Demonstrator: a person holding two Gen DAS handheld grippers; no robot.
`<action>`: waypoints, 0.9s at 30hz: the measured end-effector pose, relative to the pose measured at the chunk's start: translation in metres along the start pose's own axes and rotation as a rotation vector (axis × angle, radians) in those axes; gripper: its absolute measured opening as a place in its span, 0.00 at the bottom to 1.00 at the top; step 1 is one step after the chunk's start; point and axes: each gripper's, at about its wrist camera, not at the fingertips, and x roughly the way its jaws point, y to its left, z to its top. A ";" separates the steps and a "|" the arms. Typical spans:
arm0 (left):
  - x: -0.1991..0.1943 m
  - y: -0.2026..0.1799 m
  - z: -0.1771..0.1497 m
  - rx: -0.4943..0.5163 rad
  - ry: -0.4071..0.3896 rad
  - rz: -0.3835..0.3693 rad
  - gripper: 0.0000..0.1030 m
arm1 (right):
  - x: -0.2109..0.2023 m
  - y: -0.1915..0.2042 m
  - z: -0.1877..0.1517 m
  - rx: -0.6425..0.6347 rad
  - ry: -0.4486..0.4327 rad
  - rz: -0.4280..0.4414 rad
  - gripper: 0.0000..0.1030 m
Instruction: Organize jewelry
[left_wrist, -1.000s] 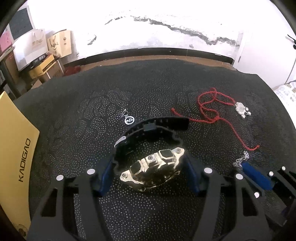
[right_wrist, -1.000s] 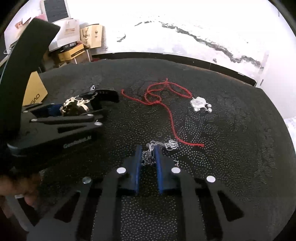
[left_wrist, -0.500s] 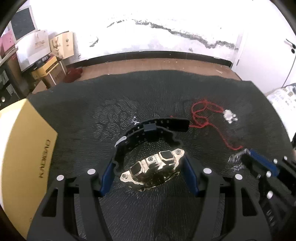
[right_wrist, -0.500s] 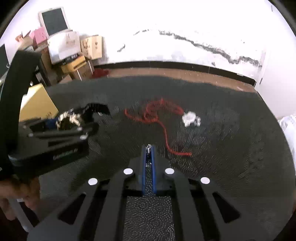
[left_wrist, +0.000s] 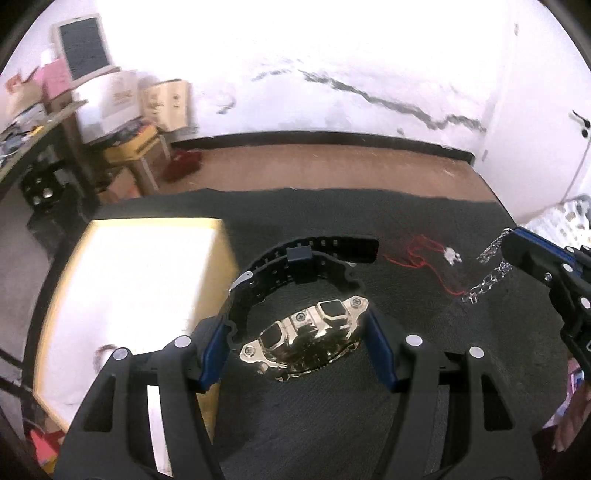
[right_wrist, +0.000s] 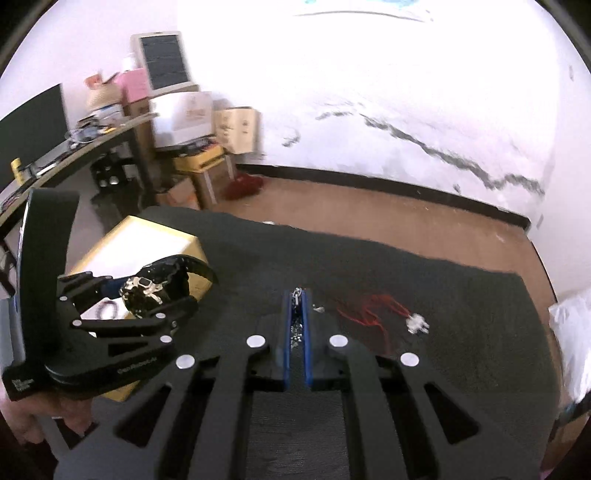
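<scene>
While each gripper clamps one piece, watch left, chain right, one red cord lies loose.

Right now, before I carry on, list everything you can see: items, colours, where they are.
watch: one, gold case with black strap, held in the left tongs above the mat
silver chain: one, silver, pinched in the right tongs, hanging free
red cord necklace: one, red cord with a silver pendant, lying on the mat
box: one, gold outside and pale inside, at the mat's left edge, open
mat: one, dark, covering the work surface
cartons: several, white and tan, stacked by the far wall
left tongs: black with blue pads, clamped on the watch
right tongs: black with blue pads, shut on the chain
</scene>
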 end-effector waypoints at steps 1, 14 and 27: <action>-0.013 0.014 -0.001 -0.011 -0.007 0.010 0.61 | -0.004 0.012 0.006 -0.010 -0.002 0.015 0.06; -0.106 0.148 -0.036 -0.127 -0.034 0.168 0.61 | -0.007 0.172 0.057 -0.120 0.015 0.194 0.06; -0.060 0.219 -0.079 -0.259 0.028 0.192 0.61 | 0.067 0.255 0.053 -0.229 0.116 0.218 0.06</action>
